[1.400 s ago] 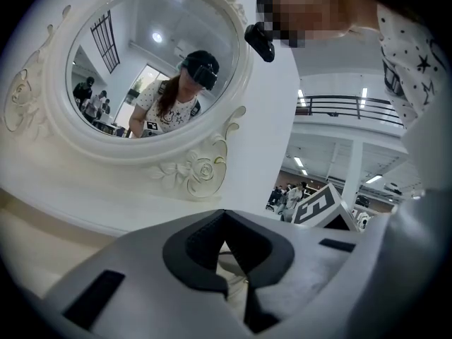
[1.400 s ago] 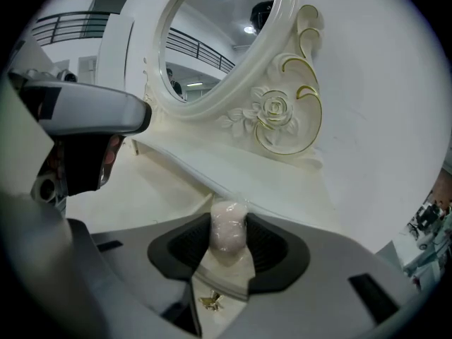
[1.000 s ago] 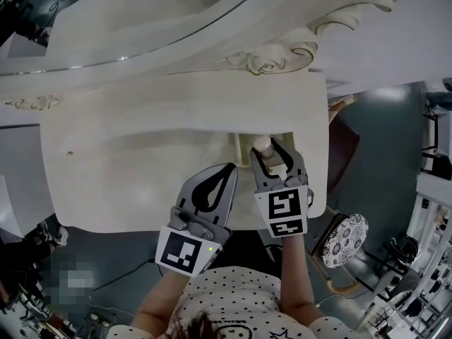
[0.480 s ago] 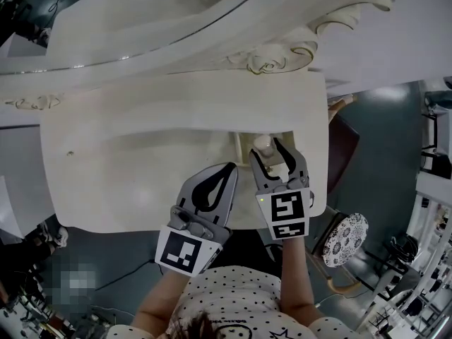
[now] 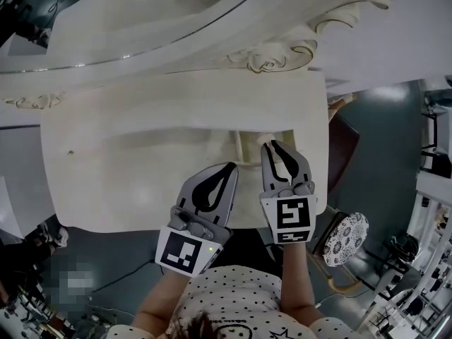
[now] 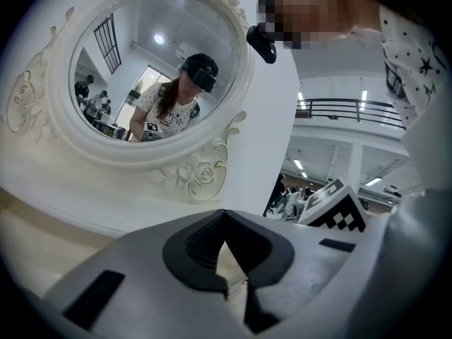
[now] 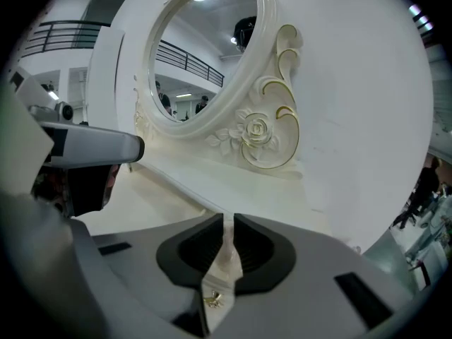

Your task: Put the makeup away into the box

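Left gripper (image 5: 227, 169) clenched on nothing, 5 o'clock on the dresser top (image 5: 141, 140) | right gripper (image 5: 274, 145), at its 2 o'clock, had just squeezed shut | cream makeup piece (image 5: 266, 140) pinched in those tips, over the small cream compartment (image 5: 244, 148).

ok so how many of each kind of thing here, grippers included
grippers: 2 (left gripper, right gripper, its jaws just closed in on the knob)
dressing table: 1
mirror: 1
knob: 1
stool: 1
total: 6
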A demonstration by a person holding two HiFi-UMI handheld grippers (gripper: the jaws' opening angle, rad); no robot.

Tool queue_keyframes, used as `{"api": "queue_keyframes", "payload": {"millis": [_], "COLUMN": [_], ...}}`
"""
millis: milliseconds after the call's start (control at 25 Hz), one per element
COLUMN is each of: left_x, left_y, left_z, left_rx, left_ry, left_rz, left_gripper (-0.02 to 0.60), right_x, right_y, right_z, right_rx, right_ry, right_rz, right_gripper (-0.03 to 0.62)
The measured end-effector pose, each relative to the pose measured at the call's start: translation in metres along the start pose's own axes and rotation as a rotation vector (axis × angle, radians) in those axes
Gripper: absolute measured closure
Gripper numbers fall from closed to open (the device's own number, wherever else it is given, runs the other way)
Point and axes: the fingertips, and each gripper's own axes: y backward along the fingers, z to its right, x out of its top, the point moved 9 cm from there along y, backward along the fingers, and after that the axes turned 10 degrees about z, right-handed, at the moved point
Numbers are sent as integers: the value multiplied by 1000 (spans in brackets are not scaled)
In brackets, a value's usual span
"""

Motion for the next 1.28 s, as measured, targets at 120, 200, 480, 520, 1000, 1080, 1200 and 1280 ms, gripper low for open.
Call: {"api": "queue_keyframes", "payload": {"millis": [120, 200, 480, 520, 1000, 1080, 1200, 1280], "left_x": [0, 0, -1, -1, -2, -2, -2, -1], "left_y": [1, 1, 0, 0, -5, -6, -7, -8], "left_z": [0, -1, 0, -1, -1, -1, -1, 0], "left_rx": [0, -1, 6, 5, 7, 5, 3, 1], "left_ry": [-1, -10, 5, 0, -2, -10, -10, -10], "left_rz": [2, -2, 0, -2, -9, -8, -3, 4], "left_gripper": [586, 586, 586, 586, 586, 586, 586, 586], "right_x": [-2, -4, -15, -14, -11, -10, -8, -6], "right_y": [0, -2, -6, -7, -9, -9, -8, -6], "right_z": [-3, -4, 2, 3, 7, 9, 11, 13], "right_rx": [-2, 6, -4, -5, -18, -17, -24, -33], "right_ry": [-17, -25, -56, -57, -72, -82, -86, -90], "right_rz": [6, -6, -43, -41, -16, -11, -4, 2], "right_gripper": [580, 582, 582, 582, 588, 586, 588, 588]}}
